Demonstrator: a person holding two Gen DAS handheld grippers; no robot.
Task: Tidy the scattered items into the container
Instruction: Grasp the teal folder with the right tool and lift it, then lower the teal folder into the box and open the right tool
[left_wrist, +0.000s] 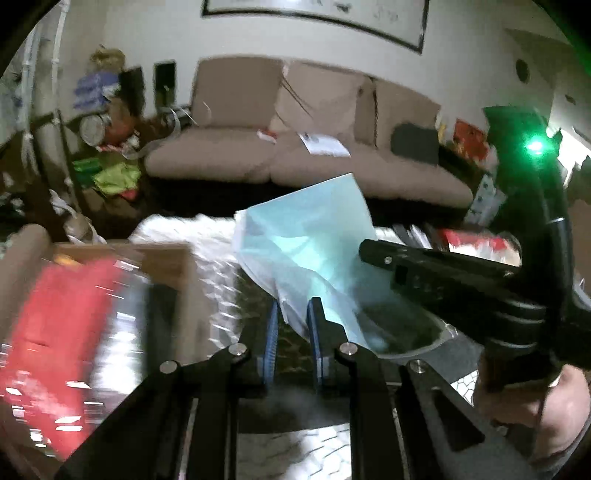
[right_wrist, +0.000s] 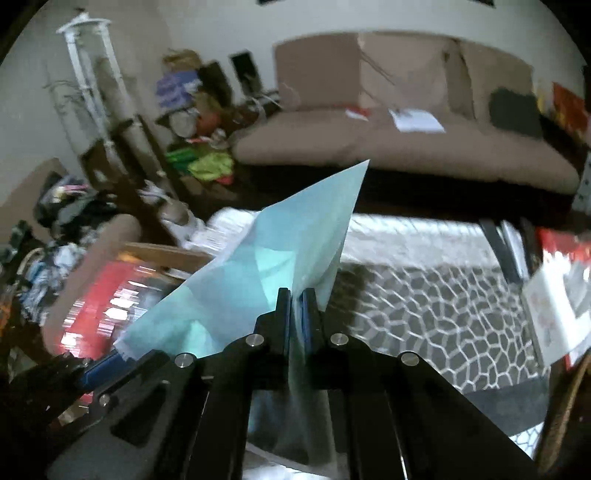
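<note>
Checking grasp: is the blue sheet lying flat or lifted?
Lifted: the blue sheet hangs creased above the rug, pinched by both hand-held grippers.

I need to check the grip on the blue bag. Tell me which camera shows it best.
The right wrist view: the blue bag fills the middle, clamped between the right gripper. The left wrist view shows the bag more crumpled, a corner pinched in the left gripper, part hidden behind the other gripper.

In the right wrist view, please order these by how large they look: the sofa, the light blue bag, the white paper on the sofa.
1. sofa
2. light blue bag, which appears almost as large only because it is close to the camera
3. white paper, clearly smallest
</note>
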